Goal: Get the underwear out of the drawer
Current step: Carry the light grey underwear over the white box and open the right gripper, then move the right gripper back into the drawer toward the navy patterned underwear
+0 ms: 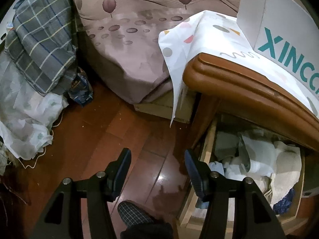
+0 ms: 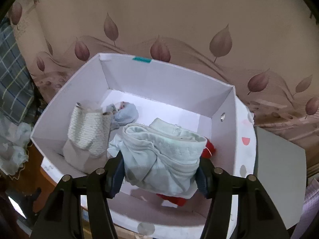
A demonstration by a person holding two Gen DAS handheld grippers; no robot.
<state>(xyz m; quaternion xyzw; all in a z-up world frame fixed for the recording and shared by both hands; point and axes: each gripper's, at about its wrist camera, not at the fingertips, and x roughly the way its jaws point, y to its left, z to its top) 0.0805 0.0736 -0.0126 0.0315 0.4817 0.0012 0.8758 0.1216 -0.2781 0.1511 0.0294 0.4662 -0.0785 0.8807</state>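
Note:
My right gripper [image 2: 159, 171] is shut on a pale mint-green pair of underwear [image 2: 161, 157] and holds it over the open white box [image 2: 223, 107]. In the box lie a ribbed white garment [image 2: 89, 131], a light blue balled piece [image 2: 125, 113] and something red [image 2: 209, 149] under the held underwear. My left gripper [image 1: 157, 171] is open and empty above the wood floor, just left of the open wooden drawer [image 1: 207, 149]. The drawer holds a jumble of white, grey and blue clothes [image 1: 259, 159].
The nightstand's brown top edge [image 1: 249, 85] overhangs the drawer, with a patterned cloth [image 1: 199, 39] and the white box [image 1: 279, 29] on it. A bed with leaf-print sheet [image 1: 129, 49] lies behind. Plaid bedding [image 1: 43, 39] and plastic bags [image 1: 26, 123] sit left. A slippered foot [image 1: 133, 213] is below.

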